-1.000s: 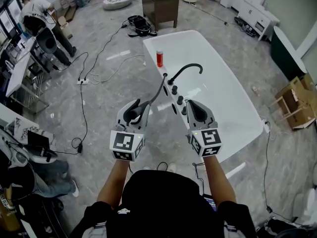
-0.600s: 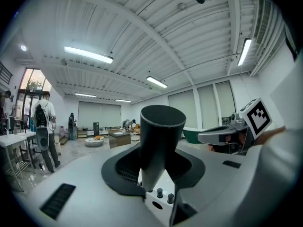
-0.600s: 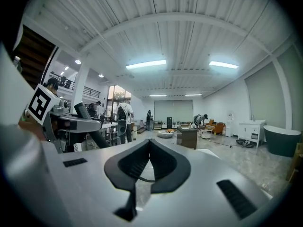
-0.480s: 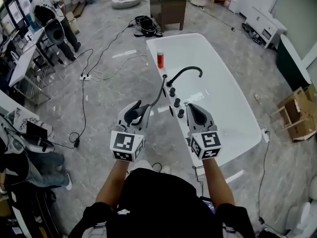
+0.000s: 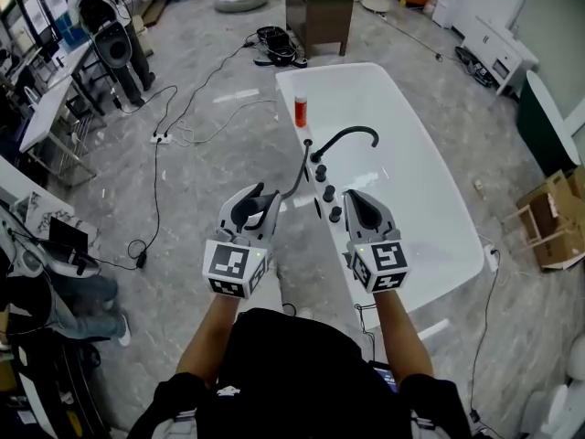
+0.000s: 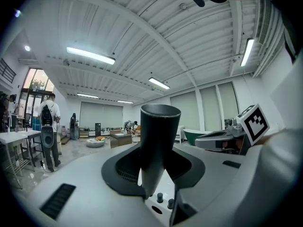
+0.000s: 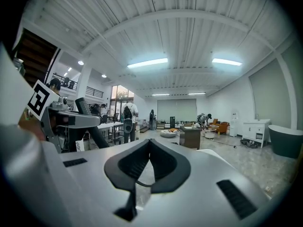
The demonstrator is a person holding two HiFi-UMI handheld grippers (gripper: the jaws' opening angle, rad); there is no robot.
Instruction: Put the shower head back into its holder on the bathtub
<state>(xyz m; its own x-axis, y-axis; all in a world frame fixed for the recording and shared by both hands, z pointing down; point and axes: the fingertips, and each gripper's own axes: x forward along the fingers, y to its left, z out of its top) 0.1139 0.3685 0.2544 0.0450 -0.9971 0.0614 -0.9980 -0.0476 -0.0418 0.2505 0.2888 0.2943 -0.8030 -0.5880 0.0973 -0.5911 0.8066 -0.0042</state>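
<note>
Within left gripper (image 5: 253,203) sits tapered matte-black shower head (image 6: 156,141).

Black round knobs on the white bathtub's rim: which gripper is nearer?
Right. The right gripper hovers beside the black round knobs, above the rim of the white bathtub; the left gripper, gripping the black shower head, is farther off, over the floor.

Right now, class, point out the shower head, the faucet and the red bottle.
shower head (image 6: 156,141), left gripper view, on its dark tapered body.
faucet (image 5: 350,133), head view, on the arch of its black spout.
red bottle (image 5: 300,112), head view, on its red body.
</note>
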